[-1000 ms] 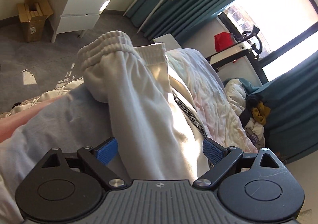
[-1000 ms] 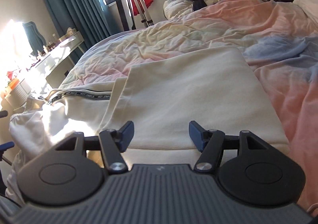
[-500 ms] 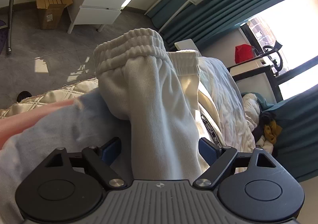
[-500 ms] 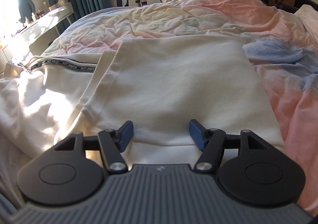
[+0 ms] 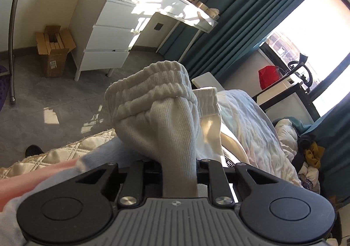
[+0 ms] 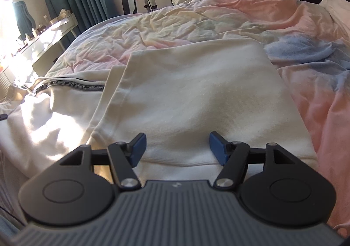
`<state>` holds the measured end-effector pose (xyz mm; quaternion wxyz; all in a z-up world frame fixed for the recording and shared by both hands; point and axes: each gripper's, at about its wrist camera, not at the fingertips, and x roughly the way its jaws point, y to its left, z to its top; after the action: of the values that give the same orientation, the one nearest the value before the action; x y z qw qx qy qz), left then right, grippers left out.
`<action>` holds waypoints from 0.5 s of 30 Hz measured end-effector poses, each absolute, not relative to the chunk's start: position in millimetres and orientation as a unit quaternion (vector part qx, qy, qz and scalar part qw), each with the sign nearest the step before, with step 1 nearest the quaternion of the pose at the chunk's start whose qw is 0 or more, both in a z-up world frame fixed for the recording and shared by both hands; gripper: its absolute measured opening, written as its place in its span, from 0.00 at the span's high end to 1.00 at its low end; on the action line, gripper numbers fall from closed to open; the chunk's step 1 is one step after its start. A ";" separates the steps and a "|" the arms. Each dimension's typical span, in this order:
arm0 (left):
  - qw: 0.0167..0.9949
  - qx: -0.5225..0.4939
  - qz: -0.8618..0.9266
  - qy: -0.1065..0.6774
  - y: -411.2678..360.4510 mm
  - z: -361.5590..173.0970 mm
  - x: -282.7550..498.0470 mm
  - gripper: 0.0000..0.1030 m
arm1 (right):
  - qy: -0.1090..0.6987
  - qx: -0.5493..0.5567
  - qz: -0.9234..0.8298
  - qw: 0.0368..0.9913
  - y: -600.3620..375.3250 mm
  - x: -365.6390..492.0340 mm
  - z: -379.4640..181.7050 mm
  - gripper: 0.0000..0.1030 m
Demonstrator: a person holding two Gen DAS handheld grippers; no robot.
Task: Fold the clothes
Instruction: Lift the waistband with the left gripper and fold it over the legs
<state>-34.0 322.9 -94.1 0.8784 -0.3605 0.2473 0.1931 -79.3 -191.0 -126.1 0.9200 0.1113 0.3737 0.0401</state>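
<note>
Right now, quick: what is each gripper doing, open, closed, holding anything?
Left gripper: closed on the white sleeve.
Right gripper: open, holding nothing, just above the hem of the folded white top.

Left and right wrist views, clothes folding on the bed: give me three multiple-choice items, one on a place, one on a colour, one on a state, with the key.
1. Where does the cream garment lie?
A. flat on the bed cover
B. on the floor
C. over the white drawers

2. What colour are the curtains?
A. red
B. teal
C. yellow

3. How is the left claw?
A. open over the floor
B. out of view
C. shut on the ribbed sleeve

Key: 1 A, the right wrist view shows it spread on the pastel cover, ahead of the open right claw. 2 B, teal folds hang beside the bright window. 3 C, the fingers press the cloth from both sides.
</note>
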 end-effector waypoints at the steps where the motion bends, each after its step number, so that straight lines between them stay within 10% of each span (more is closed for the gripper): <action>1: 0.889 -0.344 0.187 0.235 314.0 -85.0 -35.5 0.83 | 0.372 0.114 0.039 0.920 -192.5 -80.0 -125.6 0.36; 15: 0.978 -0.190 0.021 0.081 111.1 61.4 -44.4 0.85 | 0.326 0.167 -0.002 0.931 -241.1 -93.9 -99.9 0.36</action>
<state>-44.4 111.1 61.4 0.9782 -0.1903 0.0806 0.0214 -93.9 -241.1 -99.9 0.9306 0.1673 0.3256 -0.0022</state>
